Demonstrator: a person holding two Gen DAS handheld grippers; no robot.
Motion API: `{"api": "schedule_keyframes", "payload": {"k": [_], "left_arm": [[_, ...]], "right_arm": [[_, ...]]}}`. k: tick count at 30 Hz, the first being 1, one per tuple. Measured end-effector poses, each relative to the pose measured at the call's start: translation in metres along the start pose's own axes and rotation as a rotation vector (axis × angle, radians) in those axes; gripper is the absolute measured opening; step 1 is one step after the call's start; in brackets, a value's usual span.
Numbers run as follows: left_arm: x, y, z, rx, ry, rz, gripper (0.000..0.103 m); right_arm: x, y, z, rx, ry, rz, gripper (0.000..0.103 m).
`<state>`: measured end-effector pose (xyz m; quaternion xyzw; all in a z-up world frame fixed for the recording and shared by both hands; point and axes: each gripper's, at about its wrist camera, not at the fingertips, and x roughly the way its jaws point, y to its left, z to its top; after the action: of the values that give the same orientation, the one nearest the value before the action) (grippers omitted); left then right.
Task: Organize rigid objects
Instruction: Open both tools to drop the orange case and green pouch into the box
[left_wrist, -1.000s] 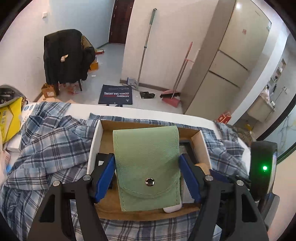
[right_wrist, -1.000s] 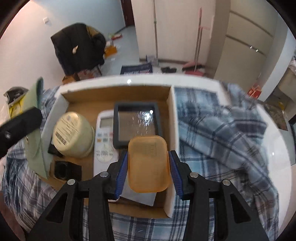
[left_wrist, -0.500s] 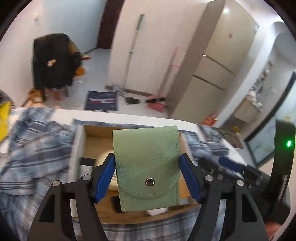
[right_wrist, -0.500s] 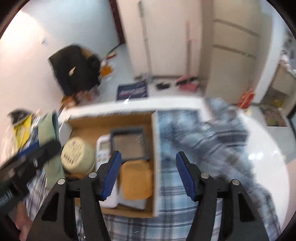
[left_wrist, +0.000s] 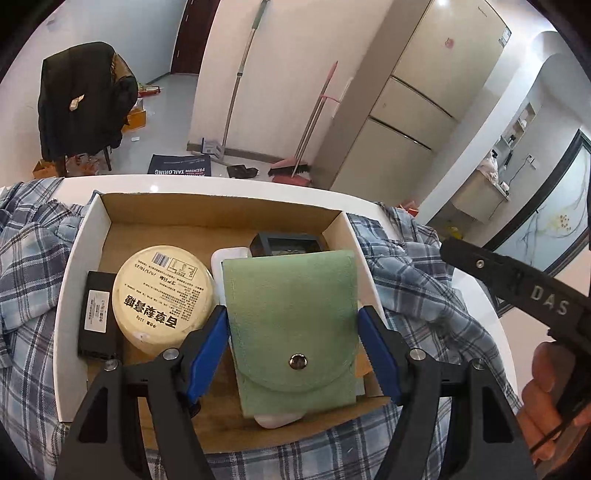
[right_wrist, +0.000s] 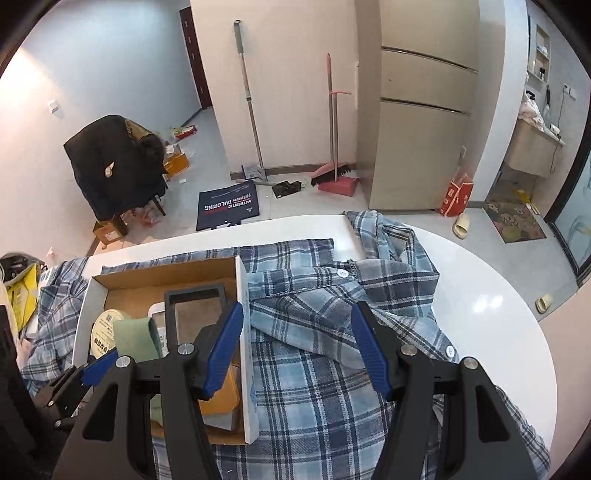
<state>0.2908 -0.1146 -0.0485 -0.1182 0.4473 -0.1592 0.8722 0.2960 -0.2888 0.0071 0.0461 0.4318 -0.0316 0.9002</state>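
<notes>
Bright, sharp daylight; fisheye-curved edges

A lived-in home: a tall fridge against the wall; a mop and a broom leaning nearby; a coat-draped chair; slippers on the tiled floor; a plaid shirt spread over the white surface.

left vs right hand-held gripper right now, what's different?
The left hand-held gripper is clamped on the green pouch above the cardboard box; the right hand-held gripper has just opened and holds nothing. Left sits over the box, right over the plaid shirt beside it. Both have blue pads and point downward.
</notes>
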Motion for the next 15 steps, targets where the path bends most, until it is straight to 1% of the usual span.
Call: {"api": "schedule_keyframes", "payload": {"k": [4,8,11,12,15], "left_arm": [[-0.001,0.004,-0.002,-0.015,-0.006,0.008,0.076],[-0.004,0.004,0.000,-0.004,-0.011,0.027,0.076],[-0.013,0.002,0.003,0.014,-0.021,0.022,0.076],[-0.020,0.000,0.005,0.019,-0.036,0.023,0.076],[-0.060,-0.008,0.012,0.061,-0.150,0.037,0.076]], "right_arm": [[-0.005,0.000,0.000,-0.007,-0.020,-0.001,0.060],[-0.008,-0.002,0.002,0.006,-0.024,0.013,0.060],[-0.011,-0.004,0.002,0.020,-0.028,0.009,0.060],[-0.015,-0.004,0.003,0.024,-0.034,0.013,0.060],[-0.037,0.000,0.003,0.018,-0.091,0.016,0.060]]}}
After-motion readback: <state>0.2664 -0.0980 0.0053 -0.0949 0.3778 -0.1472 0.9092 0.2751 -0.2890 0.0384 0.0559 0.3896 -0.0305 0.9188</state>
